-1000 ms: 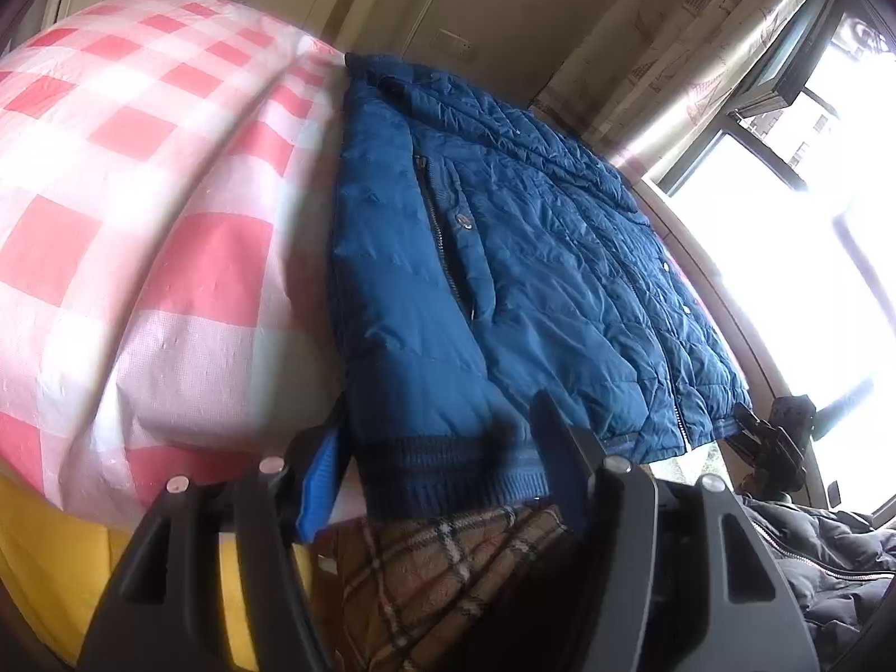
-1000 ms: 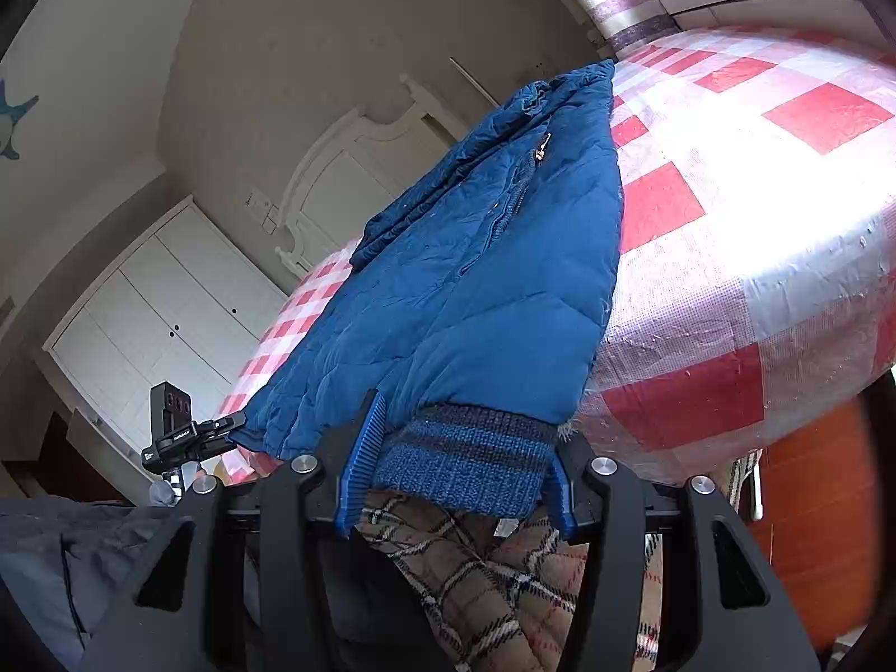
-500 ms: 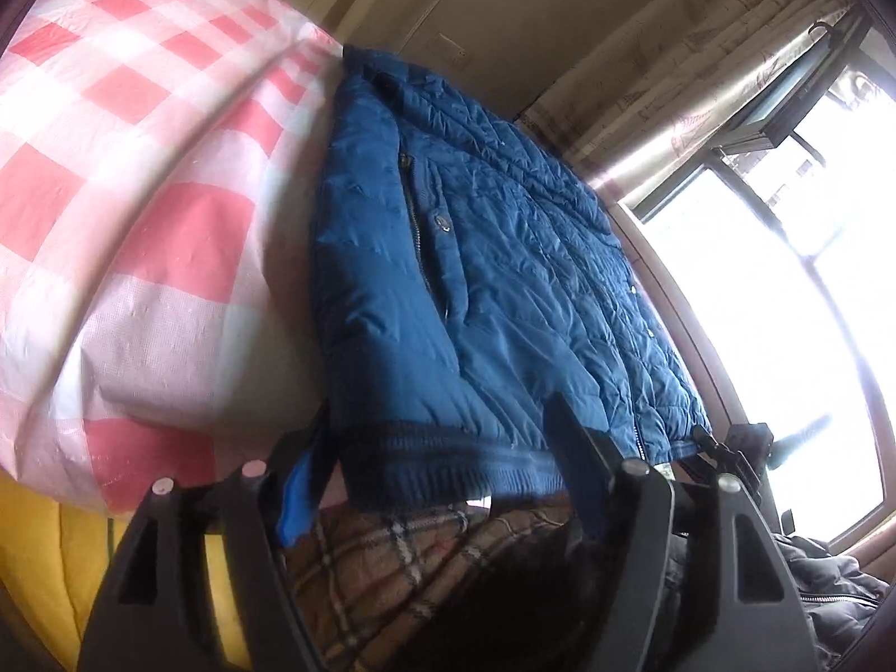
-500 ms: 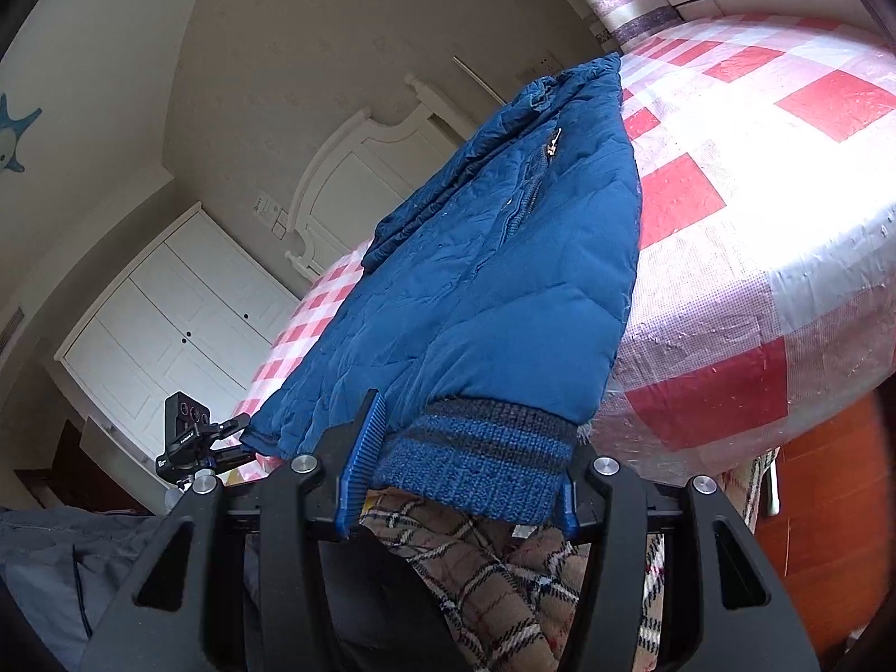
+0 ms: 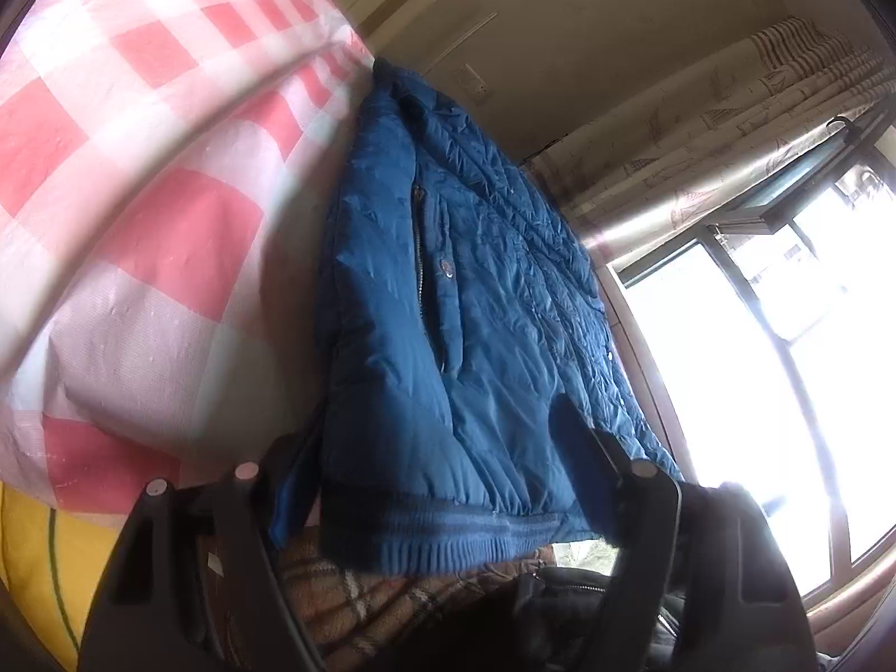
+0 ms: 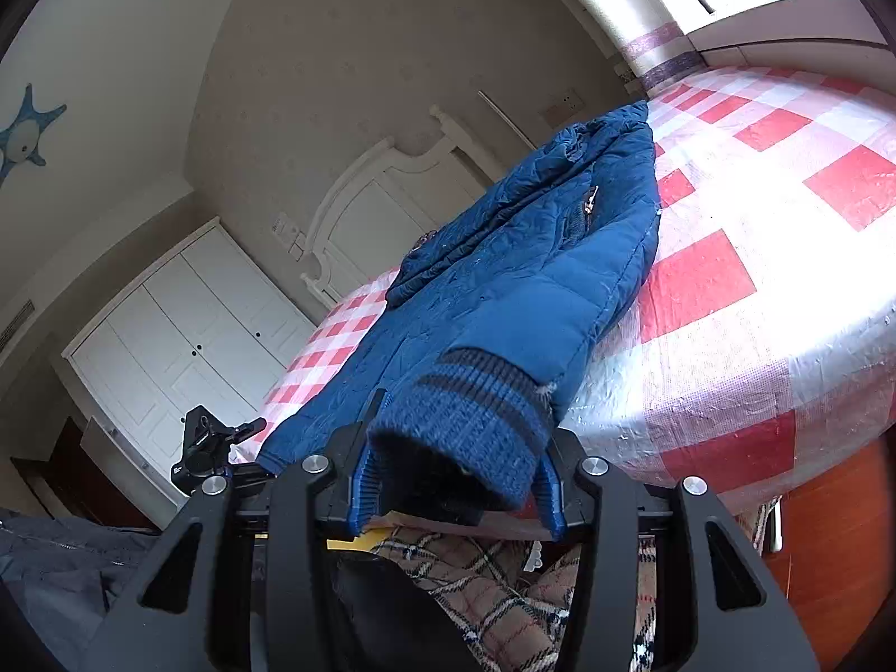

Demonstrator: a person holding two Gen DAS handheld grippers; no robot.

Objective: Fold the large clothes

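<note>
Our right gripper (image 6: 456,484) has just been closing and pinches the knitted cuff (image 6: 470,420). Our left gripper (image 5: 431,481), just opening, stands spread around the ribbed hem (image 5: 448,537) of the blue jacket (image 5: 465,308); we should grip both evenly before folding. The jacket lies on the checked bed (image 6: 784,257). Plaid cloth (image 6: 504,588) below may snag; farther are the window (image 5: 756,364) and wardrobe (image 6: 185,336).

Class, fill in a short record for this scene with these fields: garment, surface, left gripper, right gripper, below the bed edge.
garment: blue jacket, lying flat, zip visible
surface: red-and-white checked bed cover
left gripper: jaws just been opening, straddling the ribbed hem without clamping it
right gripper: jaws just been closing, pads pressed on the striped sleeve cuff
below the bed edge: plaid fabric
</note>
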